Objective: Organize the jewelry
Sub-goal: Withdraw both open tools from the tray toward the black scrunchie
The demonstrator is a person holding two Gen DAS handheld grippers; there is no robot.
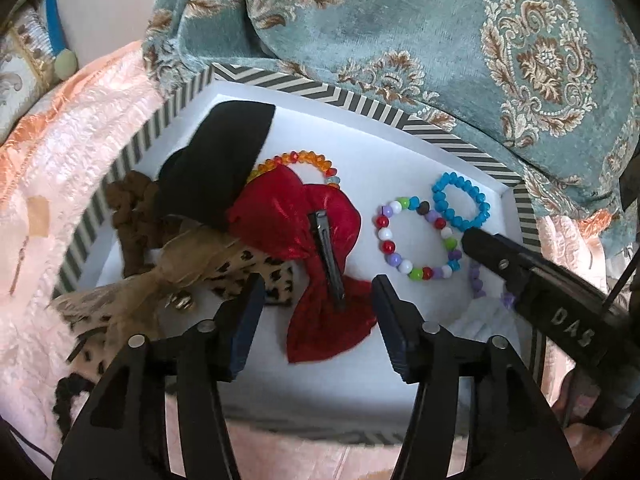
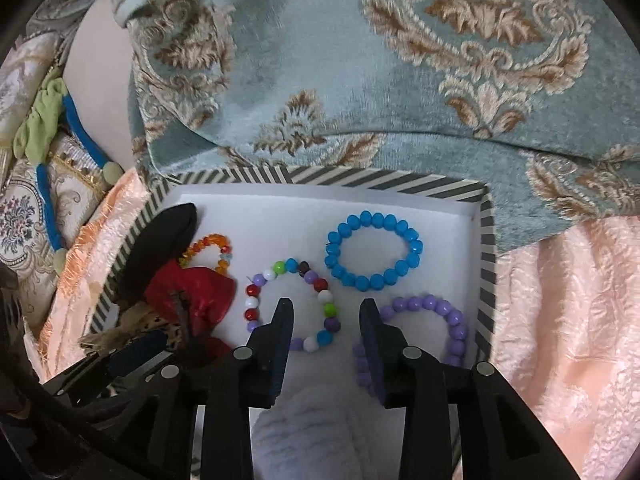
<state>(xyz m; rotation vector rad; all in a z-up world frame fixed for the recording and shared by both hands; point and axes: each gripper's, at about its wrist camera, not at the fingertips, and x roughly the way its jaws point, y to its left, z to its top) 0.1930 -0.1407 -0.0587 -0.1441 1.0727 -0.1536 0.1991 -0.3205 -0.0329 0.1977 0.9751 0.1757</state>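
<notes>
A striped box [image 1: 360, 100] [image 2: 360, 178] with a white floor holds the jewelry. My left gripper [image 1: 320, 284] is open, its fingers standing either side of a red bow [image 1: 280, 216] with a black clip, pads clear of it. Beside the bow lie a black bow [image 1: 224, 152], an orange bead bracelet [image 1: 296, 157], a multicolour bracelet [image 1: 386, 234] [image 2: 251, 304] and a blue bracelet [image 1: 440, 200] [image 2: 370, 219]. My right gripper [image 2: 327, 306] is open above the box floor, between the multicolour bracelet and a purple bracelet [image 2: 440, 306]. A pale fluffy item [image 2: 312, 420] lies under it.
A leopard-print bow [image 1: 256, 268] and brown scrunchie [image 1: 128, 208] crowd the box's left side. Teal brocade cloth [image 1: 400, 20] rises behind the box; pink bedding [image 1: 60, 160] surrounds it. A blue headband [image 2: 80, 128] lies at far left, a black scrunchie [image 1: 68, 392] outside the box.
</notes>
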